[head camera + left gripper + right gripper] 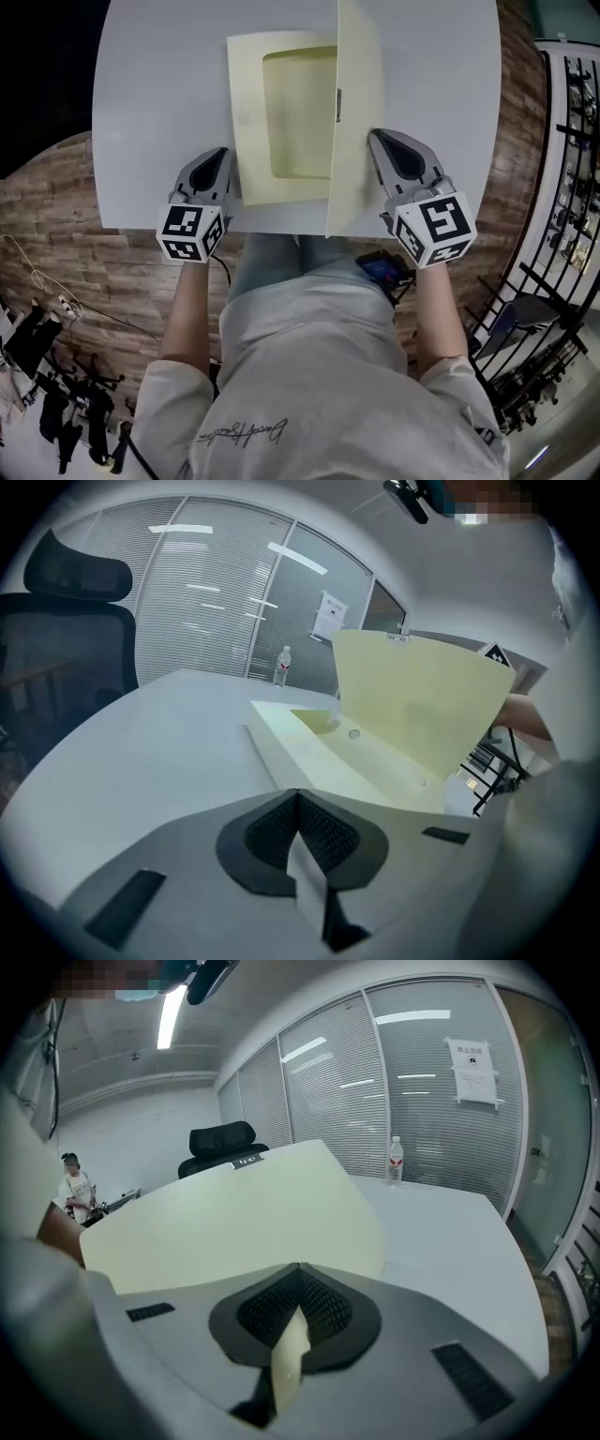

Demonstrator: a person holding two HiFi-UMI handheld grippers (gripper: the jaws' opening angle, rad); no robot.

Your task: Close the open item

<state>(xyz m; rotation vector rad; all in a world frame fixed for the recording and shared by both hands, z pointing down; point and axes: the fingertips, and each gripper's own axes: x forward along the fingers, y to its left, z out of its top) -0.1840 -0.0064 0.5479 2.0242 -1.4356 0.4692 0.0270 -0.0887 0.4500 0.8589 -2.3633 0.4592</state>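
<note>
While one lid stands upright, one box, two grippers, left gripper, right gripper, fingers closed, empty.

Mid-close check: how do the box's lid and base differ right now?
The lid stands almost upright along the right side; the base lies flat on the table. The lid is a plain sheet; the base has a sunken recess. The right tool is shut on the lid's near edge, the left tool on the base's near-left edge. Both are pale yellow.
</note>
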